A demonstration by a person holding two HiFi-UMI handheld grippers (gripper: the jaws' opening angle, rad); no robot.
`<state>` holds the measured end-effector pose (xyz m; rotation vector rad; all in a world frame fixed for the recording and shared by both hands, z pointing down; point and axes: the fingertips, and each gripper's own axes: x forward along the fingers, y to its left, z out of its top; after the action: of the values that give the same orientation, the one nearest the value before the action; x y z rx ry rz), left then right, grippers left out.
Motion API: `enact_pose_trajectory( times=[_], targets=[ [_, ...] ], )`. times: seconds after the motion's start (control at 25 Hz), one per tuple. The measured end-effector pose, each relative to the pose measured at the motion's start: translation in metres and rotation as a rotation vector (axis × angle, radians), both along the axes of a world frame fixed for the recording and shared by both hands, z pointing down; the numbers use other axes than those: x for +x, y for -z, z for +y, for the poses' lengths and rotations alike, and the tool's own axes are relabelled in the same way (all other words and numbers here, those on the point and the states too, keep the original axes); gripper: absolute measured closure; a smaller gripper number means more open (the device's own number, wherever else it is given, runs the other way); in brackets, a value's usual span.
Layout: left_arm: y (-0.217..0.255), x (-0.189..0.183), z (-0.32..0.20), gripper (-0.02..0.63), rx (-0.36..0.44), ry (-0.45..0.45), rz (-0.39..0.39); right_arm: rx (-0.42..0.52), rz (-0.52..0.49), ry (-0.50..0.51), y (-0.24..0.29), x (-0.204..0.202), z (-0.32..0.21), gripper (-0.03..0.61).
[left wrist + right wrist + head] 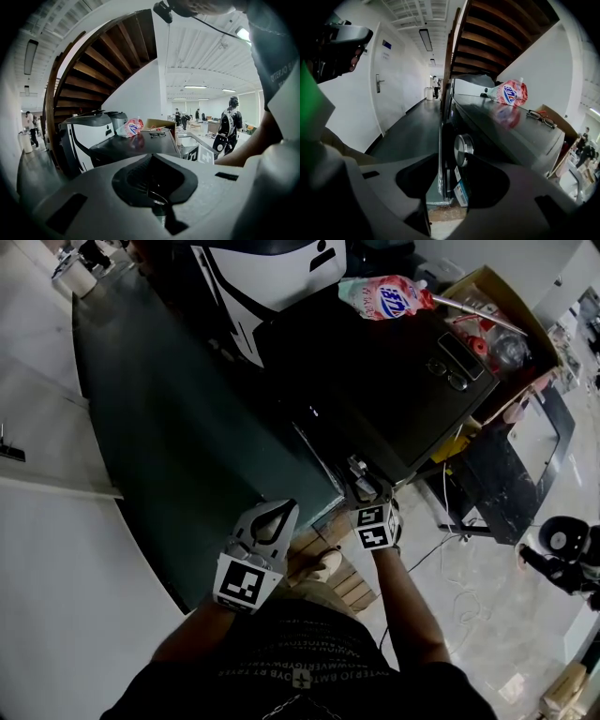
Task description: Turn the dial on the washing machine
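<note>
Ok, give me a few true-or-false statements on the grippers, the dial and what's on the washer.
1. The right gripper has its jaws apart, with the dial just ahead of them. True.
2. The left gripper holds the pouch. False: the pouch lies on the washer, and the left gripper is shut on nothing, well back from it.
3. Glasses lie on the washer's top. True.
4. The dial sits on the washer's top. False: it is on the front panel, below the top's edge.
</note>
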<state>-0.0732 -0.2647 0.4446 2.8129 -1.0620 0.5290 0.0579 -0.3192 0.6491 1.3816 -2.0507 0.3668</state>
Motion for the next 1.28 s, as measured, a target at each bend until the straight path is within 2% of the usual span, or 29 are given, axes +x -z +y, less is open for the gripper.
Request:
enact_pose_trajectory(
  times=[0.24, 0.44, 0.68, 1.12, 1.28],
  targets=[
    [0.012, -0.001, 0.002, 0.609, 0.025, 0.011, -0.008, -0.011, -0.019, 0.001, 0.002, 0.001, 0.003, 0.397],
    [0.021, -0.006, 0.005, 0.609, 0.04, 0.033, -0.001, 0.054, -0.012, 0.039, 0.026, -0.009, -0.007, 0.396],
    [0.031, -0.004, 0.012, 0.609, 0.059, 0.033, -0.006, 0.038, 0.038, 0.058, 0.016, -0.01, -0.007, 0.403],
    [0.058, 0.003, 0.006, 0.609, 0.103, 0.037, 0.013, -0.035, 0.031, 0.06, 0.01, -0.004, 0.002, 0.391],
    [0.067, 0.004, 0.004, 0.609, 0.115, 0.036, 0.023, 0.007, 0.031, 0.107, 0.027, -0.013, 0.0, 0.39]
  ],
)
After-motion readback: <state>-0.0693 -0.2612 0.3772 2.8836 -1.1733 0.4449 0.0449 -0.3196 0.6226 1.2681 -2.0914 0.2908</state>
